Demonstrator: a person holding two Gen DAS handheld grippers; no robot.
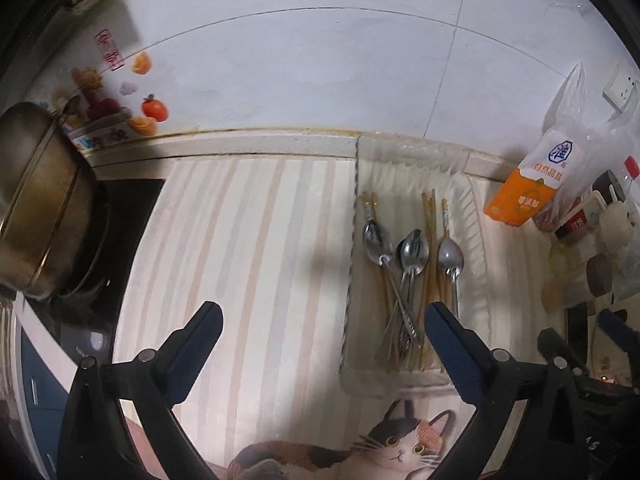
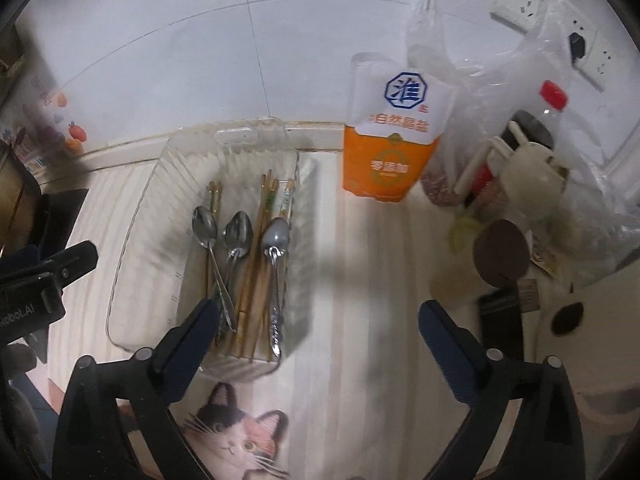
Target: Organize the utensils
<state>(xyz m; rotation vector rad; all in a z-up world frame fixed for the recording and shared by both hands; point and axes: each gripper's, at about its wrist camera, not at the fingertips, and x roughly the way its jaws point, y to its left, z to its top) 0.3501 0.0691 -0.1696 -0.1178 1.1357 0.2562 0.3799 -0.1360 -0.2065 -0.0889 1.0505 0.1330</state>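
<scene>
A clear plastic tray (image 1: 362, 152) (image 2: 168, 168) sits on the striped mat. In it lie three metal spoons (image 1: 414, 252) (image 2: 238, 234) and several wooden chopsticks (image 1: 430, 216) (image 2: 264, 200), all lengthwise with bowls toward the wall. My left gripper (image 1: 324, 312) is open and empty, above the mat just left of the tray's near end. My right gripper (image 2: 316, 312) is open and empty, above the mat just right of the tray's near end. Its left finger (image 2: 192, 332) overlaps the tray's near corner in view.
An orange and white salt carton (image 1: 524, 184) (image 2: 394, 148) stands right of the tray. Behind it are plastic bags (image 2: 500, 80), bottles and jars (image 2: 500, 252). A metal pot (image 1: 36, 200) sits on a stove at the left. The tiled wall (image 1: 320, 60) is behind.
</scene>
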